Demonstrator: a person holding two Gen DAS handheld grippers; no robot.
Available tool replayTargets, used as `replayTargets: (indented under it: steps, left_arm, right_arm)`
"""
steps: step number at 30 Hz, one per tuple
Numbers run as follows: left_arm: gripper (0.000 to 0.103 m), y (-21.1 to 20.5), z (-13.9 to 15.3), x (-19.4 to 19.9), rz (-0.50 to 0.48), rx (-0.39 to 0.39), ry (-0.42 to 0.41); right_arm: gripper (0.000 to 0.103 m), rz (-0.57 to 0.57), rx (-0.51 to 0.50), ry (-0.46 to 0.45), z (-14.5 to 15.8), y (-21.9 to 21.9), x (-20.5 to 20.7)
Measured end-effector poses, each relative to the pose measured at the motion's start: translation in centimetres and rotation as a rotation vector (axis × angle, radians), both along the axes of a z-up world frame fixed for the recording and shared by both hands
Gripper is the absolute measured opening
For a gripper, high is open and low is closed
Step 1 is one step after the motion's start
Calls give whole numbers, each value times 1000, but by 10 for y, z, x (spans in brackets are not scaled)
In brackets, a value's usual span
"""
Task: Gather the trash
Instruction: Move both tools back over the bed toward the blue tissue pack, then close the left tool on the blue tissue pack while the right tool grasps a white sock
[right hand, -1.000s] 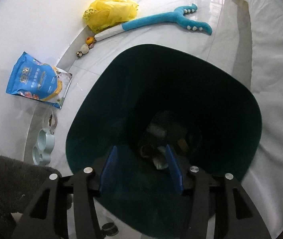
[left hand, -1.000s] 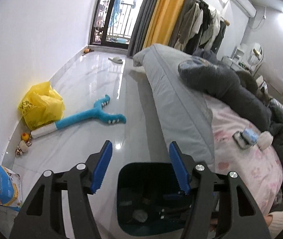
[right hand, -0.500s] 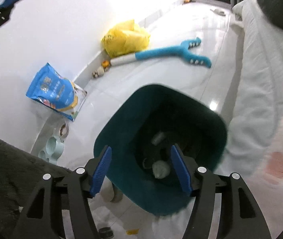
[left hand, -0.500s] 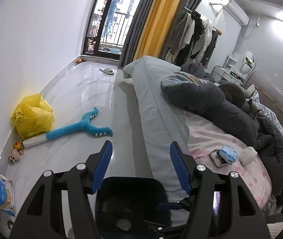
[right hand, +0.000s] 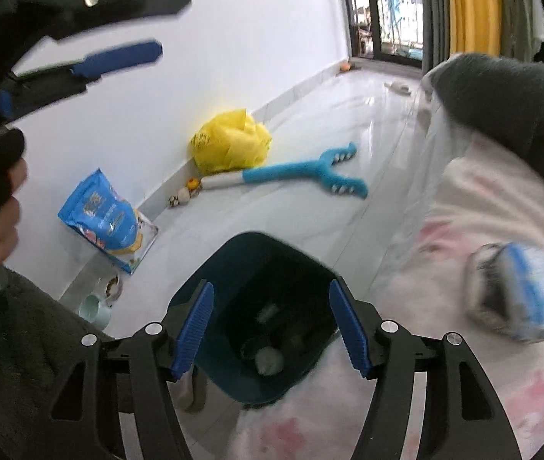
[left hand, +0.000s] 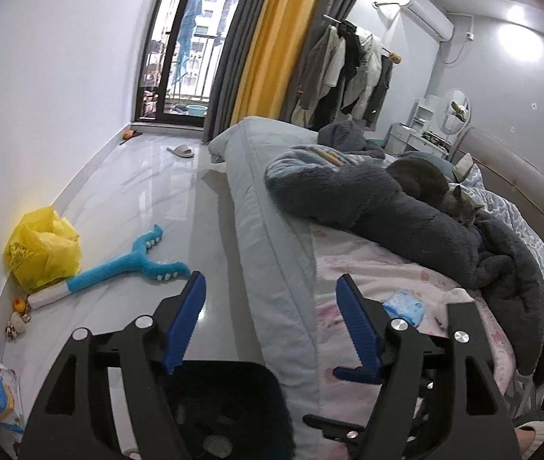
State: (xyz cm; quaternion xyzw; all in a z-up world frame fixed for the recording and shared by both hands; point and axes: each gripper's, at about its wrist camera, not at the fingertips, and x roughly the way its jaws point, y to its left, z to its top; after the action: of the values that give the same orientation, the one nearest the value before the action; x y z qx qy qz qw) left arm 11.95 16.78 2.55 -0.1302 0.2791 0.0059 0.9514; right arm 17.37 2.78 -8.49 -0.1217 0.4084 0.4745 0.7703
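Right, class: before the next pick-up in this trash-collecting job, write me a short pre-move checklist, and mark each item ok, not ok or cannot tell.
1. Right gripper empty, open: ok.
2. Left gripper empty: ok, jaws opening.
3. Bin upright beside the bed, mouth clear: ok.
4. Earlier trash inside the bin: ok.
5. Blue packet on the bed within view: ok.
6. Cat clear of the packet: ok.

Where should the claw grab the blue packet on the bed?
Probably from above, across its narrow width. The blue packet lies flat and soft on the pink sheet, so its sides offer little to pinch against. In the right wrist view it is blurred, so I cannot tell its edges. The right claw is open and empty, and looks nearest.
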Motion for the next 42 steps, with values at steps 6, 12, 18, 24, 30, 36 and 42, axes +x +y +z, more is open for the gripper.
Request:
replayTargets:
  steps: [6,12,18,24,30,36,42]
  left_arm:
    - [77,-21,-4,21,-32,9,14]
    - [83,-47,-13,38,-115,45,43]
    - [86,-68,-23,57,-184,38,74]
    - [89,-95,-33,69,-259,38,88]
    - [92,-127,-42,80,-335,47,114]
    - [93,-154,-58,96,-364,79,146]
    - [93,-176,-76,109,-370,140,179]
  right_arm:
    - [64,-53,55,-67,26,-37,26]
    - [72,-110,42,-138,38,-70,51]
    - [72,-202,96,-120,46,-112,81]
    - [76,-296,90,-130,48,-149,103]
    - [79,-379,78,-141,41,-181,113]
    - [83,-421,120,-142,45,-205,122]
    - [83,-431,103,-110,34,-220,127]
